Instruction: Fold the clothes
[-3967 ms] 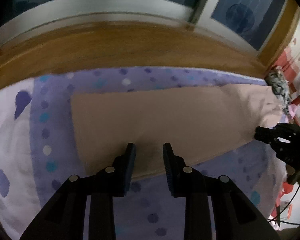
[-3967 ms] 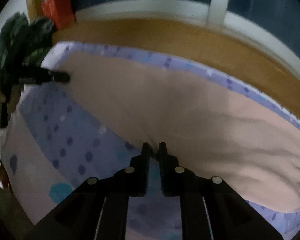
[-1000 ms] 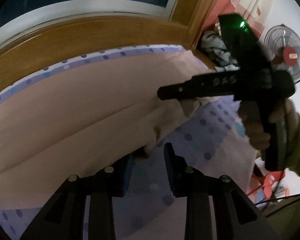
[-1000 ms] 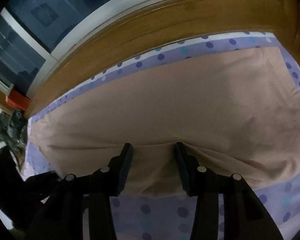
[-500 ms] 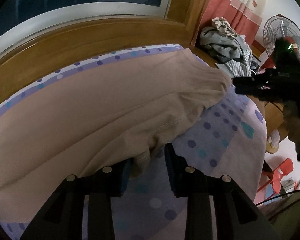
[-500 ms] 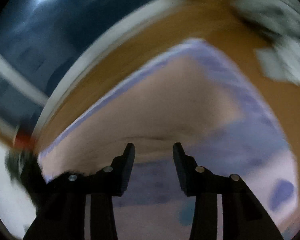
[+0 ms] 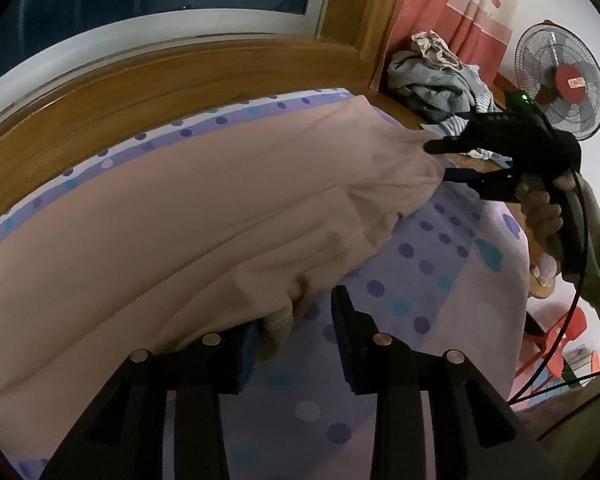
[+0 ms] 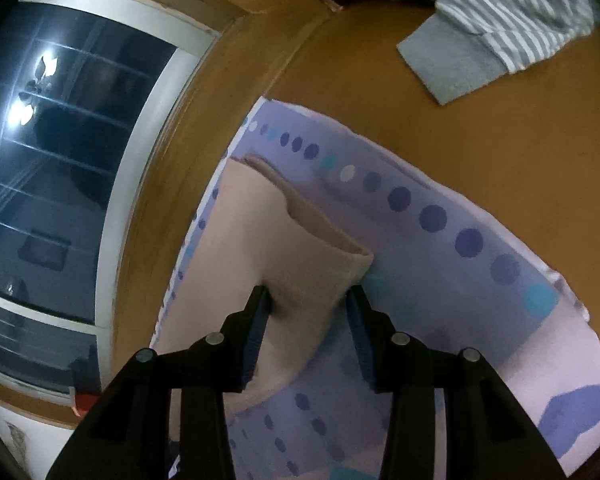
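Dotted bedsheet (image 7: pixel 440 280) carries a beige garment (image 7: pixel 180 220); both grippers, left (image 7: pixel 296 332) and right (image 8: pixel 306 312), straddle its hem with fingers spread, poised to pinch for folding

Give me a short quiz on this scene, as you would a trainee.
1. True or false: the pale pink cloth garment lies on the purple dotted bedsheet.
2. What stands behind the right gripper in the left wrist view? A: round fan with red hub; B: ladder; C: mirror.
3. Fill in: the grey striped clothes pile rests on a ___ ledge.
Key: 1 true; 2 A; 3 wooden.
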`<state>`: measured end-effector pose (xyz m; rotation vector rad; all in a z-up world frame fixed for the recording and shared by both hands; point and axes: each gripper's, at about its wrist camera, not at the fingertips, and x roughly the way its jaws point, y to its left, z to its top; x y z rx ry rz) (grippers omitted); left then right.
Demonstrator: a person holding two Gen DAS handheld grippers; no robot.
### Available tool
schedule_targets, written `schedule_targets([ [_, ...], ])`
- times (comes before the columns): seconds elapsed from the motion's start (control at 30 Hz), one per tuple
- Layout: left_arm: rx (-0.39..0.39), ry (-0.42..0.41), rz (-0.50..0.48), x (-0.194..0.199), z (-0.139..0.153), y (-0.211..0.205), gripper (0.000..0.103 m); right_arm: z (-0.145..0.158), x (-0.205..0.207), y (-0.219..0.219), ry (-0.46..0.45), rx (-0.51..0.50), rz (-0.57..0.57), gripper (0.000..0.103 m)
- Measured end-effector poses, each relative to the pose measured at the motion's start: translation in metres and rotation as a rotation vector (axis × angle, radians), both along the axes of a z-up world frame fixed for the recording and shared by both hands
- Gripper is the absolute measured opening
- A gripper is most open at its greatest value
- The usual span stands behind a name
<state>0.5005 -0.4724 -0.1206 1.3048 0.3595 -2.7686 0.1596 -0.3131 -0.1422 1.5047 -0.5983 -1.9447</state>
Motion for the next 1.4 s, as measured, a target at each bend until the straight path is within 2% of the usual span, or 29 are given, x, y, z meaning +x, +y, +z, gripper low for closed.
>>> schedule_targets([
  [0.03,0.0,0.006,-0.007,0.0,0.0,0.0,0.033,0.001,-0.001,-0.002,0.01,0.009,0.005,0.04],
  [0.1,0.023,0.023,-0.013,0.002,0.003,-0.001,0.022,0.003,-0.001,-0.006,0.028,0.028,0.013,0.04],
  [0.17,0.059,0.04,0.002,0.006,0.005,-0.007,0.006,0.004,-0.001,-0.008,0.044,0.041,0.016,0.039],
  [0.2,0.083,0.053,0.01,0.01,0.007,-0.01,0.005,0.003,-0.001,-0.009,0.052,0.049,0.016,0.033],
  [0.23,0.108,0.067,0.016,0.014,0.01,-0.013,0.004,0.005,-0.001,-0.01,0.067,0.058,0.02,0.024],
  [0.27,0.124,0.075,0.013,0.018,0.013,-0.013,0.003,0.006,-0.001,-0.011,0.085,0.067,0.025,0.011],
  [0.3,0.13,0.08,0.004,0.021,0.017,-0.012,0.003,0.011,0.0,-0.012,0.109,0.063,0.028,0.01],
  [0.4,0.128,0.064,-0.033,0.03,0.022,-0.002,0.003,0.046,0.007,-0.014,0.266,0.033,0.056,0.009],
  [0.47,0.142,0.04,-0.05,0.035,0.019,0.005,0.003,0.061,0.011,-0.015,0.332,0.04,0.081,0.009],
  [0.53,0.165,0.013,-0.041,0.04,0.01,0.009,0.003,0.056,0.009,-0.017,0.331,0.076,0.106,0.009],
  [0.7,0.2,-0.005,0.004,0.046,-0.001,0.011,0.003,0.006,0.008,-0.012,0.27,0.192,0.137,0.01],
  [0.87,0.193,-0.037,0.007,0.046,-0.005,0.013,0.003,0.004,0.011,-0.011,0.318,0.218,0.154,0.01],
  [1.13,0.202,-0.075,0.027,0.058,0.003,0.021,0.006,0.007,0.008,-0.01,0.35,0.244,0.215,0.018],
  [1.17,0.209,-0.081,0.028,0.06,0.005,0.021,0.006,0.008,0.008,-0.01,0.355,0.253,0.224,0.023],
  [1.2,0.222,-0.088,0.03,0.063,0.007,0.021,0.006,0.01,0.008,-0.008,0.364,0.266,0.233,0.033],
  [1.3,0.241,-0.102,0.034,0.067,0.015,0.024,0.006,0.015,0.009,-0.002,0.394,0.314,0.274,0.048],
  [1.4,0.203,-0.06,0.056,0.062,0.033,0.023,0.011,0.027,0.008,0.011,0.416,0.328,0.295,0.049],
])
